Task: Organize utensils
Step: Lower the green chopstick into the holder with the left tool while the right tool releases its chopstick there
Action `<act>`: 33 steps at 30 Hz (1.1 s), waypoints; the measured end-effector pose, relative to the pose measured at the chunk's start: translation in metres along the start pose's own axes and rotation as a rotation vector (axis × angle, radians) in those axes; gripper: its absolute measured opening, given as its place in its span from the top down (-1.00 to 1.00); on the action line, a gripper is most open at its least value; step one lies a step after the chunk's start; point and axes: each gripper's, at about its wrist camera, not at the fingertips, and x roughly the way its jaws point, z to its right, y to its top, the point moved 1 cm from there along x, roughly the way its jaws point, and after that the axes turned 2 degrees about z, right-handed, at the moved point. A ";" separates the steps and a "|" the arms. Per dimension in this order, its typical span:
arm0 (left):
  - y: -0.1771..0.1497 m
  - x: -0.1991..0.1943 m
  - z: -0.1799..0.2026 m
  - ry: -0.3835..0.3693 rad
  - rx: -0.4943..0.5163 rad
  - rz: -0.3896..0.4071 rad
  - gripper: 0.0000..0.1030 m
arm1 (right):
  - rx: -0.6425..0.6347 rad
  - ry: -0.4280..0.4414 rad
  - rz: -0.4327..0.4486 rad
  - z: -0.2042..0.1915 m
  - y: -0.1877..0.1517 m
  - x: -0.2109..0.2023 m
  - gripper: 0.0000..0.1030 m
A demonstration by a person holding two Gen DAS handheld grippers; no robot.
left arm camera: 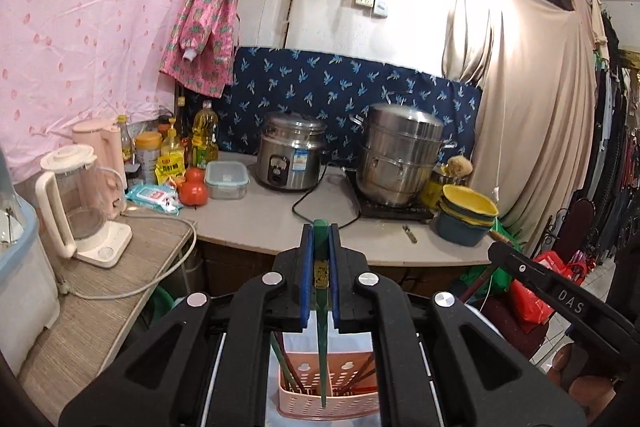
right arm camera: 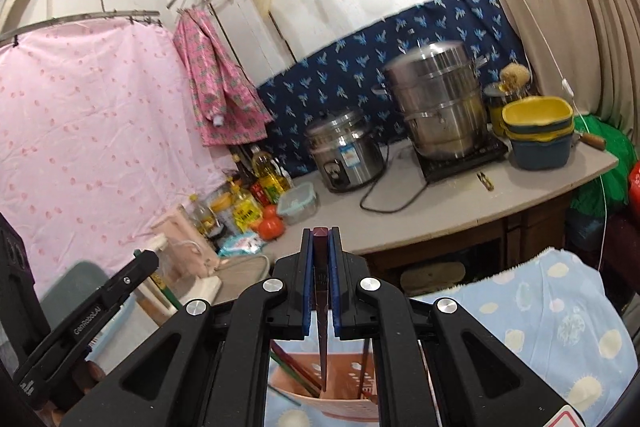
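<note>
My left gripper [left arm camera: 320,231] is shut on a green chopstick [left arm camera: 321,331] that hangs tip down over a pink perforated utensil basket [left arm camera: 328,405]. Several chopsticks stand in that basket. My right gripper [right arm camera: 321,233] is shut on a dark red-brown chopstick [right arm camera: 322,347], its tip down inside the same pink basket [right arm camera: 340,399]. The basket stands on a light blue patterned cloth [right arm camera: 540,315]. The right tool's arm shows at the right edge of the left wrist view [left arm camera: 560,291], and the left tool's arm shows at the left of the right wrist view [right arm camera: 100,311].
Beyond is a grey countertop [left arm camera: 280,223] with a rice cooker [left arm camera: 290,157], a steel steamer pot [left arm camera: 400,155], stacked yellow and blue basins [left arm camera: 468,219], oil bottles [left arm camera: 204,135], tomatoes [left arm camera: 194,189] and a lidded container [left arm camera: 226,179]. A kettle [left arm camera: 80,203] stands on a lower table at the left.
</note>
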 end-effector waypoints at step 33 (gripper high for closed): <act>-0.027 0.022 -0.010 0.092 -0.025 -0.010 -0.02 | 0.037 -0.058 -0.115 0.037 -0.062 0.030 0.46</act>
